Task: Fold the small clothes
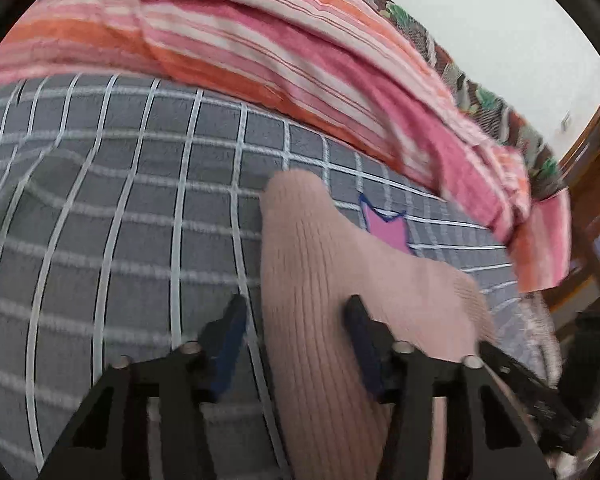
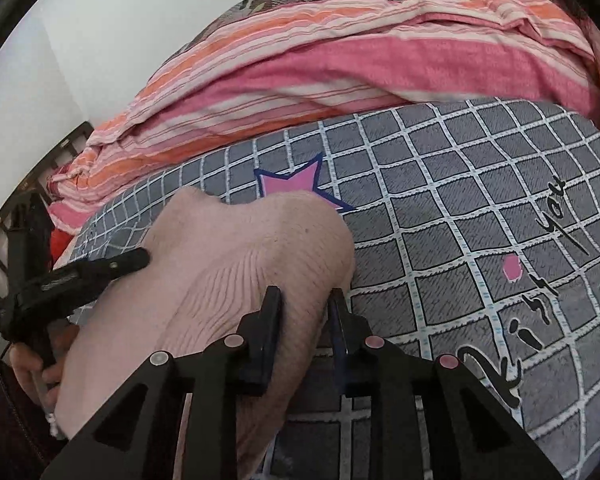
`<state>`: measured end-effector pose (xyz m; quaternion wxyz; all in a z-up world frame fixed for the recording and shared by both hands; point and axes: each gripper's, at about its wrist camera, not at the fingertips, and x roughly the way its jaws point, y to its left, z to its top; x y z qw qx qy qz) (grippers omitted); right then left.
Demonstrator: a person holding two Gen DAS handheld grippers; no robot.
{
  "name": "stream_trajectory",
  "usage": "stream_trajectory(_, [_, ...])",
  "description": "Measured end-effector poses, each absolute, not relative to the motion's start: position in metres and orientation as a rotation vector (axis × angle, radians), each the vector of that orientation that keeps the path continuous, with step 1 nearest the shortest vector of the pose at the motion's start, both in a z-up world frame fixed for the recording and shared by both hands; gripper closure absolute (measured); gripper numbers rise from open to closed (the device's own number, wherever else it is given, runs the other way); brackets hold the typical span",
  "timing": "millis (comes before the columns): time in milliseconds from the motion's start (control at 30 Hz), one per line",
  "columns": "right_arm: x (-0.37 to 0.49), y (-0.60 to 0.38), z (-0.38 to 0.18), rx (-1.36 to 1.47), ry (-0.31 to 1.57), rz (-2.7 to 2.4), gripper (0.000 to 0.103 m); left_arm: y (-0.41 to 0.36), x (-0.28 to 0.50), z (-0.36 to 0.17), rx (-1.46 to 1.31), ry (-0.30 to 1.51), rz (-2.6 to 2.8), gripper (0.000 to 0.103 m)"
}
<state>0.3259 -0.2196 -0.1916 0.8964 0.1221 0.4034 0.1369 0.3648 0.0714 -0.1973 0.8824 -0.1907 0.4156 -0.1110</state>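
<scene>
the left view is smeared with motion, and the near end of the one pink ribbed garment [image 2: 236, 252] runs out of frame below both tongs. the right tongs [image 2: 305, 294] are pinched on a raised fold of it. the left tongs [image 1: 296, 306] stand partly apart astride its edge, pads not clearly pressing. it lies on the grey checked bed sheet [image 2: 460, 184], covering part of one pink star [image 2: 290, 182]; one striped blanket [image 2: 300, 80] is bunched behind.
</scene>
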Motion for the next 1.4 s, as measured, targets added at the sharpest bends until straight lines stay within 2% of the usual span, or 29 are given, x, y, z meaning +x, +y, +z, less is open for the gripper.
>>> stream_trajectory(67, [0.332,-0.222,-0.195,0.261,0.84,0.271,0.08,0.069,0.374,-0.2,-0.369,0.849,-0.225,0.07])
stream_trajectory(200, [0.341,-0.219,-0.198,0.253,0.844,0.239,0.08,0.071,0.385,-0.197,-0.359,0.805,-0.178,0.076])
stream_trajectory(400, [0.346,-0.22,-0.207,0.256,0.836,0.217,0.079,0.069,0.387,-0.199,-0.333,0.789,-0.128,0.076])
stream_trajectory(600, [0.346,-0.222,-0.205,0.257,0.839,0.198,0.072,0.061,0.376,-0.195,-0.297,0.825,-0.145,0.076])
stream_trajectory(667, [0.342,-0.226,-0.202,0.27,0.845,0.199,0.067,0.059,0.367,-0.193,-0.282,0.828,-0.154,0.076])
stream_trajectory(833, [0.32,-0.227,-0.186,0.271,0.844,0.196,0.065,0.051,0.34,-0.186,-0.231,0.829,-0.181,0.075])
stream_trajectory(933, [0.298,-0.222,-0.171,0.251,0.826,0.213,0.065,0.053,0.322,-0.179,-0.24,0.833,-0.194,0.068])
stream_trajectory(1000, [0.284,-0.222,-0.163,0.261,0.815,0.232,0.065,0.055,0.311,-0.175,-0.25,0.829,-0.204,0.056])
stream_trajectory(1100, [0.261,-0.224,-0.153,0.293,0.799,0.265,0.065,0.06,0.287,-0.17,-0.258,0.818,-0.243,0.05])
stream_trajectory(1167, [0.248,-0.226,-0.15,0.299,0.796,0.271,0.064,0.065,0.268,-0.169,-0.261,0.806,-0.278,0.047])
stream_trajectory(1400, [0.208,-0.23,-0.147,0.292,0.795,0.298,0.064,0.088,0.198,-0.17,-0.318,0.799,-0.431,0.047])
